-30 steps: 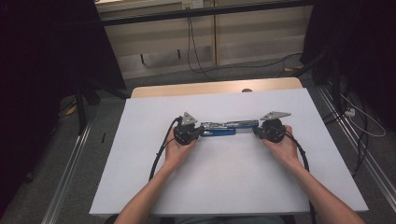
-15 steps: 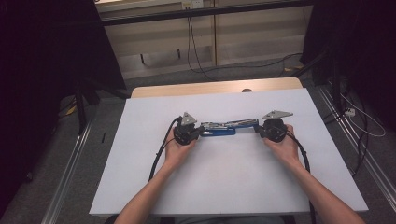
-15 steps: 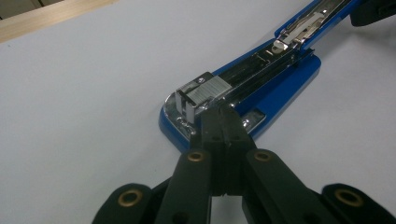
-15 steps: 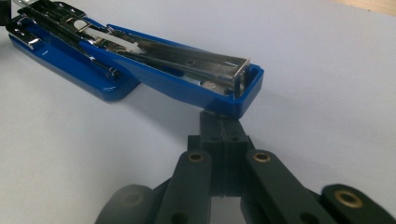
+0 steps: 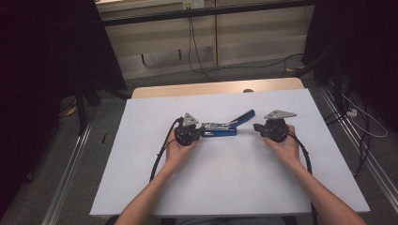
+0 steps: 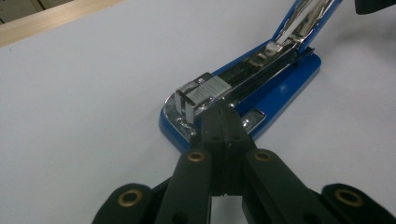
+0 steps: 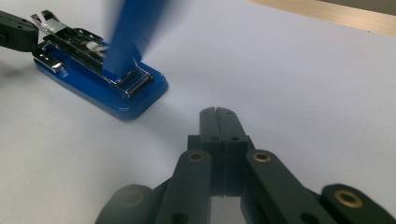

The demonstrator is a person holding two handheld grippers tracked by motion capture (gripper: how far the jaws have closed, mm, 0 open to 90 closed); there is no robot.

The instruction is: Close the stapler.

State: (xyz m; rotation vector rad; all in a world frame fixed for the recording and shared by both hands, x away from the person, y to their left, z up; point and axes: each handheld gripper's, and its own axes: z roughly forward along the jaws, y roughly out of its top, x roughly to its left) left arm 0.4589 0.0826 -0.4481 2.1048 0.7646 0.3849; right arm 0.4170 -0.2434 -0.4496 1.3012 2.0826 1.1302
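Note:
A blue stapler (image 5: 219, 131) lies on the white table top (image 5: 234, 187) between my two grippers. Its blue top arm (image 5: 244, 115) stands swung up and back, leaving the metal staple channel (image 6: 252, 70) bare. My left gripper (image 5: 201, 132) is shut, with its closed tips (image 6: 224, 114) resting against the stapler's (image 6: 280, 86) front end and nothing between them. My right gripper (image 5: 256, 126) is shut too, its tips (image 7: 217, 112) a short way off the stapler's (image 7: 116, 100) hinge end, touching nothing. The raised arm (image 7: 128, 32) is blurred in the right gripper view.
A wooden table edge (image 5: 211, 88) runs along the far side of the white sheet. Cables (image 5: 197, 51) lie on the floor beyond it, and metal rails (image 5: 70, 187) flank the table. Each gripper trails a black cable (image 5: 162, 152) toward the near edge.
The stapler's blue top arm, flat between the grippers earlier, has swung up and open. Both hands have kept their places.

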